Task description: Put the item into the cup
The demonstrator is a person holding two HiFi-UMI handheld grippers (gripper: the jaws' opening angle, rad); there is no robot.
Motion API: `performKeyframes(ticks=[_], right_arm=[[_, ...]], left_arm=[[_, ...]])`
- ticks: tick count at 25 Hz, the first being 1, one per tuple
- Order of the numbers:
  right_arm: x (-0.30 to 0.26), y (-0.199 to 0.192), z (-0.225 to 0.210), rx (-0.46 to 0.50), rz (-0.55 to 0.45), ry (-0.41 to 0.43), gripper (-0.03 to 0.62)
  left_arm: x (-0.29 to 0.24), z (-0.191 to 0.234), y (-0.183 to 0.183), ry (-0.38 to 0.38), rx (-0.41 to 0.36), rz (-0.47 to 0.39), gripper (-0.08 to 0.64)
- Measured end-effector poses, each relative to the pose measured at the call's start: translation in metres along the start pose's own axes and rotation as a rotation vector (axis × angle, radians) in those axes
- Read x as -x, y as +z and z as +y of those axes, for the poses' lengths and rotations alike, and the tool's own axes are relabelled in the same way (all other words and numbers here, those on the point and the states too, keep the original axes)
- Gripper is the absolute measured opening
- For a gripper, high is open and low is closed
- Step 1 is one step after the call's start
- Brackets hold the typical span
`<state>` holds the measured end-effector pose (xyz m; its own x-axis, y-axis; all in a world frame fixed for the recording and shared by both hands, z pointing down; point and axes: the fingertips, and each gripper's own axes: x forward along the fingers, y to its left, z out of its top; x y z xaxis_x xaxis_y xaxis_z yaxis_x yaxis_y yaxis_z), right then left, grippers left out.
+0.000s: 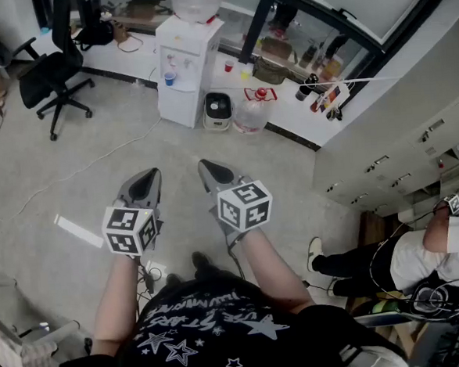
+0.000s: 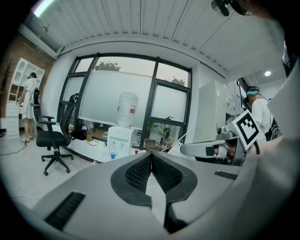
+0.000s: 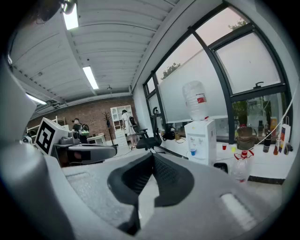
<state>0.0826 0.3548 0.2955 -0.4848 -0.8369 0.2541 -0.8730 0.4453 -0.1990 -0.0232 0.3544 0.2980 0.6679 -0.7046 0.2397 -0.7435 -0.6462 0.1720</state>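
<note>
No cup or item lies within reach of either gripper. I hold both grippers out at waist height over the grey floor (image 1: 72, 174), side by side and pointing forward. The left gripper (image 1: 147, 177) has its jaws pressed together with nothing between them, as the left gripper view (image 2: 151, 154) confirms. The right gripper (image 1: 209, 168) is likewise shut and empty (image 3: 152, 155). Far off, a small blue cup (image 1: 170, 79) sits on the water dispenser (image 1: 186, 60) and a red cup (image 1: 228, 65) stands on the low white ledge behind it.
A black office chair (image 1: 53, 73) stands at the far left. A water jug (image 1: 252, 110) and a small appliance (image 1: 218, 109) sit on the floor beside the dispenser. A person (image 1: 423, 255) sits at the right near white cabinets (image 1: 385, 164). Cables run across the floor.
</note>
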Motion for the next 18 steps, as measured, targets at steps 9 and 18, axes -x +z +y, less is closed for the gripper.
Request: performKeyframes(ticks=[9,18], right_arm=[[-0.005,-0.006,0.004,-0.003,0.016,0.003,0.001],[-0.009,-0.012,0.031,0.012,0.023,0.0,0.0]], left_arm=[[0.005,0.007,-0.005,0.018,0.007,0.011,0.006],[0.034,0.022,-0.014,0.029,0.029,0.006,0.006]])
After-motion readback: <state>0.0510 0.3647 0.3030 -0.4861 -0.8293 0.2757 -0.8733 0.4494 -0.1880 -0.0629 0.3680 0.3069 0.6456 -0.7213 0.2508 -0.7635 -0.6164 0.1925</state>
